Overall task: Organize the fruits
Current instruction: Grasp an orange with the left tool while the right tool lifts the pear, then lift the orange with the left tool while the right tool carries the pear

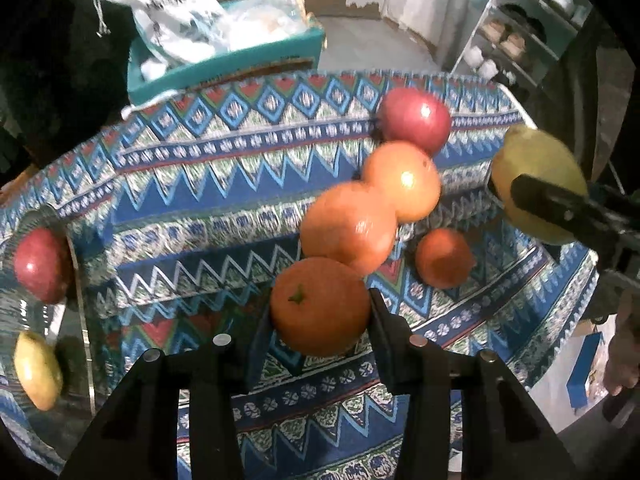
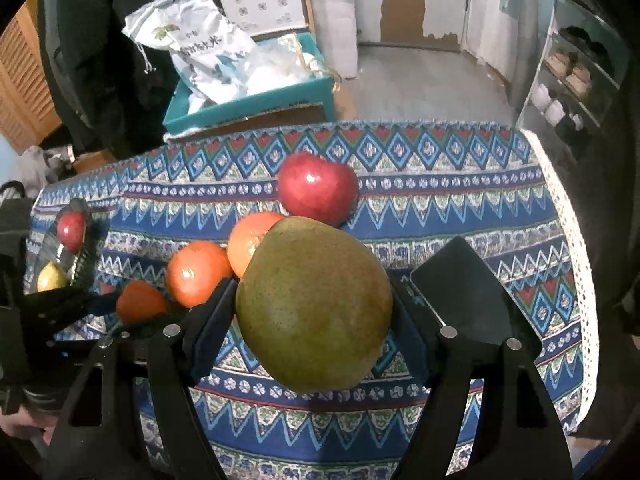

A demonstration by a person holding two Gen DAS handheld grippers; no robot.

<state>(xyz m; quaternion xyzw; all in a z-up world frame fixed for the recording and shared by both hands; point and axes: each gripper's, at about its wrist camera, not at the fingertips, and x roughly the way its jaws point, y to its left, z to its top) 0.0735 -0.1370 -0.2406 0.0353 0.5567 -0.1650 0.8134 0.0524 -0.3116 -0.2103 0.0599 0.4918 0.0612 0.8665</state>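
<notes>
My left gripper (image 1: 320, 316) is shut on an orange (image 1: 320, 300), held a little above the patterned tablecloth (image 1: 192, 208). Behind it lie two larger oranges (image 1: 348, 228) (image 1: 402, 180), a small one (image 1: 444, 258) and a red apple (image 1: 414, 120). My right gripper (image 2: 314, 296) is shut on a green-yellow mango (image 2: 316, 320), also seen at the right of the left wrist view as the mango (image 1: 532, 160). A glass bowl (image 1: 78, 280) at the left holds a red apple (image 1: 40, 264) and a yellow fruit (image 1: 38, 370).
A black phone (image 2: 468, 292) lies on the cloth right of the mango. Behind the table stands a teal box (image 2: 248, 100) with white bags. A shelf rack (image 2: 576, 68) is at the far right. The cloth's lace edge (image 2: 576, 240) marks the table's right side.
</notes>
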